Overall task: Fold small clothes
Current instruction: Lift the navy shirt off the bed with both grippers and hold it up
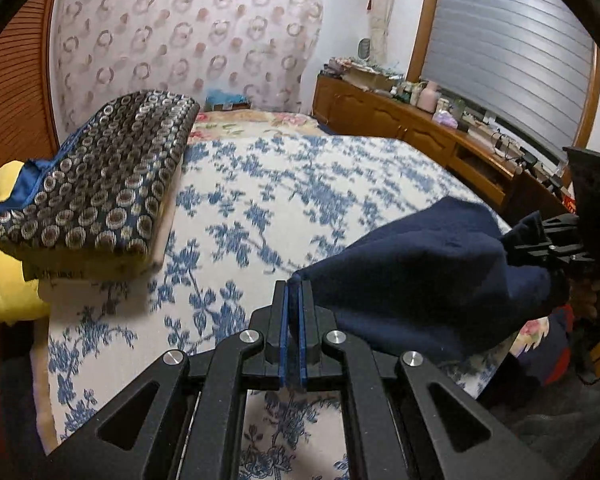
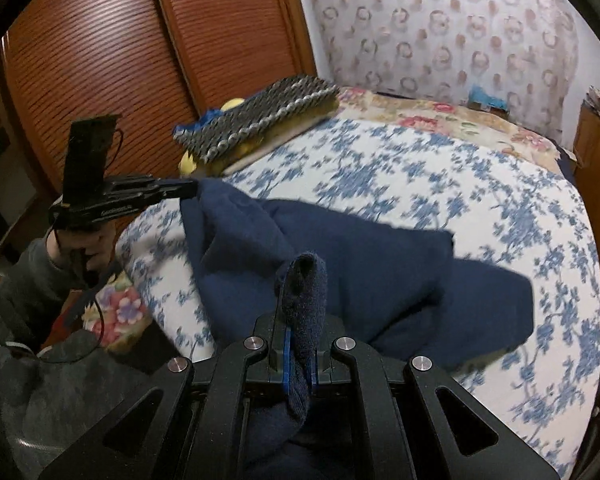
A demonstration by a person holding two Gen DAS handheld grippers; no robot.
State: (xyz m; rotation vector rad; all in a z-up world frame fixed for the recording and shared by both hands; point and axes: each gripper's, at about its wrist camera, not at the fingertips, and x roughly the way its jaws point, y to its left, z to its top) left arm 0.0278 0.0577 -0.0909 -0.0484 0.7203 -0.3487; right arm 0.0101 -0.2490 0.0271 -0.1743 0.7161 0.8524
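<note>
Closed on a corner of the navy garment (image 2: 340,264), my right gripper (image 2: 298,280) holds it over the floral bedspread (image 2: 500,184) ahead; my left gripper (image 1: 294,292) pinches the opposite corner.

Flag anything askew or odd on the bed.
The navy cloth hangs bunched and lopsided between both grippers, one end draped on the floral bedspread, not flat. The patterned pillow sits skewed at the bed's edge atop a yellow plush toy.

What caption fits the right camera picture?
Two tools hold a navy cloth over a blue-flowered bed.
</note>
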